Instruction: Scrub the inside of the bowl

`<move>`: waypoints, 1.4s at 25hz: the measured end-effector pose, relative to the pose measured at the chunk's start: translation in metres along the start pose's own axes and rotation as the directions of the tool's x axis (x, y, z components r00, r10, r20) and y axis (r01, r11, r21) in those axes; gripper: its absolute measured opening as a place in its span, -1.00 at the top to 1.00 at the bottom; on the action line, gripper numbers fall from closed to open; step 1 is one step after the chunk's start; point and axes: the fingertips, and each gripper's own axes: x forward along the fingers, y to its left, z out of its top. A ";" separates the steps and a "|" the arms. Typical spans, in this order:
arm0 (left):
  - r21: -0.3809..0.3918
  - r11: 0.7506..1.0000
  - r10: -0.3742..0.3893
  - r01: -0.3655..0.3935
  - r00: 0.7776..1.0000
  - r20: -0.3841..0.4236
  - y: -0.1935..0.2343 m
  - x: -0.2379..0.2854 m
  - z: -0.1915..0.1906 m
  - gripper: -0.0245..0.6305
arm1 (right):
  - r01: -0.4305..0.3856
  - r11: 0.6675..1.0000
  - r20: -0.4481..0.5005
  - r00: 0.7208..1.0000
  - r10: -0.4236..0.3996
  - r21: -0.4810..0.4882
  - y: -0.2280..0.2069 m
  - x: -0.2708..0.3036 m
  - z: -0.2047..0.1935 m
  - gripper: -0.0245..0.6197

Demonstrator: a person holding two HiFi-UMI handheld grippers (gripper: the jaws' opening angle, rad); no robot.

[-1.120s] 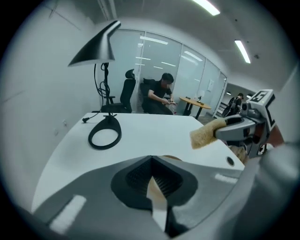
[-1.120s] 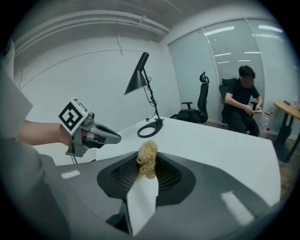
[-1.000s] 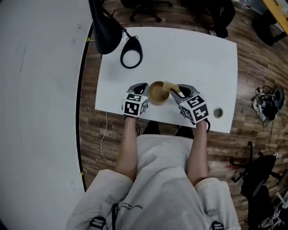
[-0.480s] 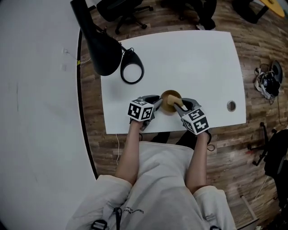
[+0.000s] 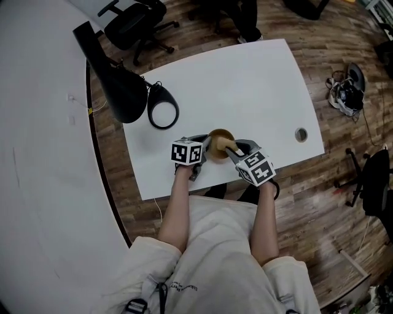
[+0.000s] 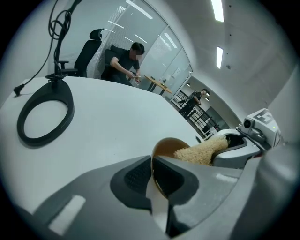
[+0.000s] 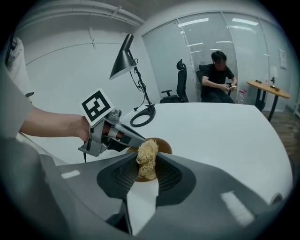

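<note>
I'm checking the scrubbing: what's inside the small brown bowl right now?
A tan fibrous scrubber, clamped in the right gripper, reaches into the brown bowl, whose rim the left gripper pinches. The bowl's bottom is hidden behind scrubber and jaws.

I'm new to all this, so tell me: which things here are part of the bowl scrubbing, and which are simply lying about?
In use: brown bowl, fibrous scrubber, left gripper, right gripper.
Lying about: desk lamp, cable grommet, office chair.

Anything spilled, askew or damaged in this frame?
Nothing stands out. The left gripper is shut on the rim of the bowl, the right gripper holds the scrubber inside it, and the table shows no spill or damage.
</note>
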 end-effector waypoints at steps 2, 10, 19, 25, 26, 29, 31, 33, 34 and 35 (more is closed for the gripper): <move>0.022 1.000 -0.006 0.005 1.000 0.019 -0.009 0.000 0.009 0.86 | 0.016 1.000 -0.006 1.000 -0.016 0.000 -0.001 -0.001 0.000 0.55; 0.307 0.951 0.043 -0.041 0.999 0.001 -0.053 -0.008 0.040 0.86 | 0.098 0.995 -0.021 0.995 -0.098 -0.012 -0.016 -0.003 0.023 0.56; 0.373 0.925 0.061 -0.072 0.997 0.041 -0.056 -0.024 0.056 0.86 | 0.247 0.966 0.045 0.969 -0.244 -0.071 -0.031 -0.011 0.057 0.55; 0.314 0.939 0.099 -0.138 0.985 0.138 -0.042 -0.041 0.074 0.87 | 0.316 0.947 0.061 0.948 -0.312 -0.062 -0.039 -0.021 0.068 0.56; 0.307 0.940 0.104 -0.147 0.983 0.152 -0.039 -0.042 0.078 0.87 | 0.319 0.946 0.064 0.947 -0.315 -0.060 -0.040 -0.021 0.070 0.56; 0.303 0.939 0.114 -0.162 0.979 0.169 -0.033 -0.046 0.080 0.87 | 0.313 0.947 0.048 0.950 -0.310 -0.070 -0.038 -0.018 0.069 0.56; 0.297 0.937 0.130 -0.181 0.974 0.184 -0.028 -0.050 0.080 0.87 | 0.305 0.947 0.025 0.952 -0.304 -0.095 -0.033 -0.015 0.067 0.56; 0.283 0.936 0.150 -0.208 0.966 0.212 -0.021 -0.056 0.086 0.87 | 0.298 0.948 0.013 0.954 -0.299 -0.114 -0.028 -0.014 0.069 0.56; 0.274 0.936 0.160 -0.221 0.960 0.229 -0.017 -0.059 0.090 0.87 | 0.293 0.949 0.014 0.956 -0.293 -0.116 -0.026 -0.013 0.071 0.56; 0.264 0.936 0.169 -0.234 0.955 0.245 -0.013 -0.063 0.094 0.87 | 0.285 0.952 0.017 0.958 -0.285 -0.115 -0.024 -0.012 0.073 0.56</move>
